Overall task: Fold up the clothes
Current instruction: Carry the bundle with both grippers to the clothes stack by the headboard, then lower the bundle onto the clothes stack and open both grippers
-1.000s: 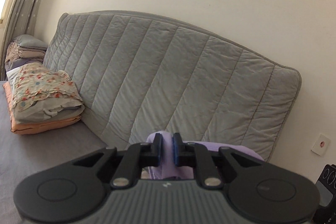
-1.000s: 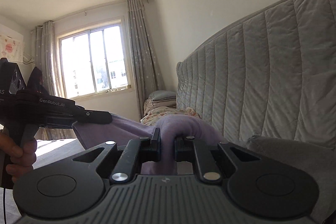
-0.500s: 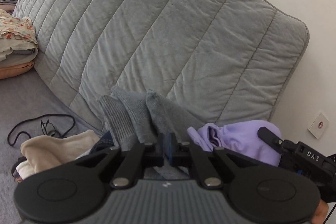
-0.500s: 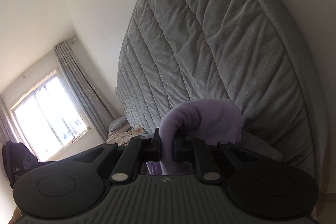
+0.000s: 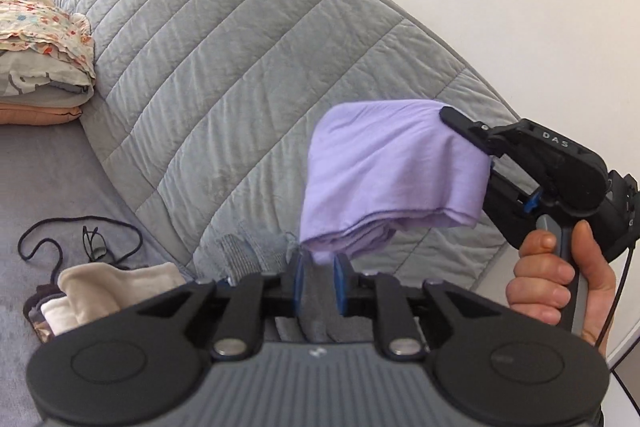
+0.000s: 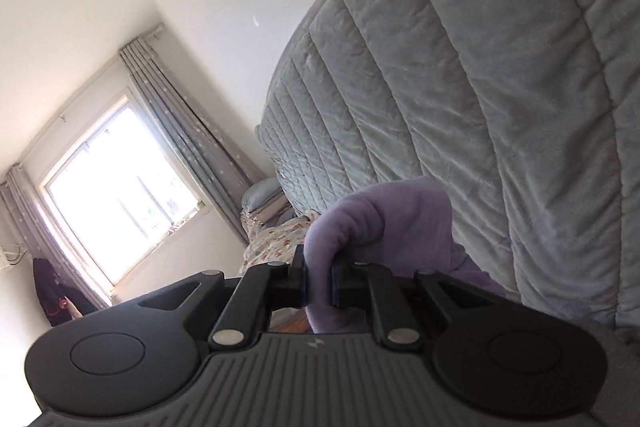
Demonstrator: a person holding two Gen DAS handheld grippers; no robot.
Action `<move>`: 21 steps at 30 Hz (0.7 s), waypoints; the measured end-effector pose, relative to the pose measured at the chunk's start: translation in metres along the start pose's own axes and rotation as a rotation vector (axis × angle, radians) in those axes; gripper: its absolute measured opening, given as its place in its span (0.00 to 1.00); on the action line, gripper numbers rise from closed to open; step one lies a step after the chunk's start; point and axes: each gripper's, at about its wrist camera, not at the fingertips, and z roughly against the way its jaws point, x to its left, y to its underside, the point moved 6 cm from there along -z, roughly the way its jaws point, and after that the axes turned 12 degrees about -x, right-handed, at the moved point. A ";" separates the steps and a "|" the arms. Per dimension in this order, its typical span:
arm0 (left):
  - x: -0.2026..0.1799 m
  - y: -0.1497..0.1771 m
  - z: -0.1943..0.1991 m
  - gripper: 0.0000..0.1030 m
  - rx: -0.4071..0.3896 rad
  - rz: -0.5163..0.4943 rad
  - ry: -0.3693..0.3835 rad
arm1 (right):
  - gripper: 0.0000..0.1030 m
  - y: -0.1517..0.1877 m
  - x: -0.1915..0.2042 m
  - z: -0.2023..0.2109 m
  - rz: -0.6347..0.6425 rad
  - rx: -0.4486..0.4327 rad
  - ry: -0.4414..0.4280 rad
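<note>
A lilac garment (image 5: pixel 384 167) hangs bunched in the air in front of the quilted backrest, with my right gripper (image 5: pixel 470 143) shut on its upper right edge. The right wrist view shows the same lilac garment (image 6: pixel 384 215) folded over and pinched between the jaws of the right gripper (image 6: pixel 318 267). My left gripper (image 5: pixel 317 259) sits low, just under the garment's hanging corner. Its jaws are opening, and grey knit fabric (image 5: pixel 256 255) lying on the bed shows through the gap. The pads do not visibly press on it.
A grey quilted backrest (image 5: pixel 240 67) leans on the wall. A stack of folded clothes (image 5: pixel 40 67) sits at the far left. On the bed lie a cream cloth (image 5: pixel 108 287) and a black cord with glasses (image 5: pixel 92 243). A hand (image 5: pixel 560 275) holds the right gripper.
My left gripper let go of the lilac garment, sank toward the bed and has begun to open over the grey fabric. The right gripper rolled and lifted the garment up to the right.
</note>
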 end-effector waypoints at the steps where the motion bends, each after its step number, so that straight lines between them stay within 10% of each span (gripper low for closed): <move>1: 0.003 -0.003 0.003 0.22 -0.012 0.003 -0.004 | 0.11 -0.006 0.006 0.003 -0.016 -0.038 -0.022; 5: 0.012 -0.003 0.008 0.24 -0.020 0.000 -0.023 | 0.11 -0.005 -0.016 0.011 -0.083 -0.143 0.053; 12: 0.027 0.027 0.009 0.27 0.045 -0.063 -0.119 | 0.12 0.077 -0.138 0.065 -0.190 -0.091 0.473; 21: 0.065 0.048 0.048 0.31 0.078 -0.081 -0.180 | 0.12 0.069 -0.134 0.125 -0.296 -0.167 0.423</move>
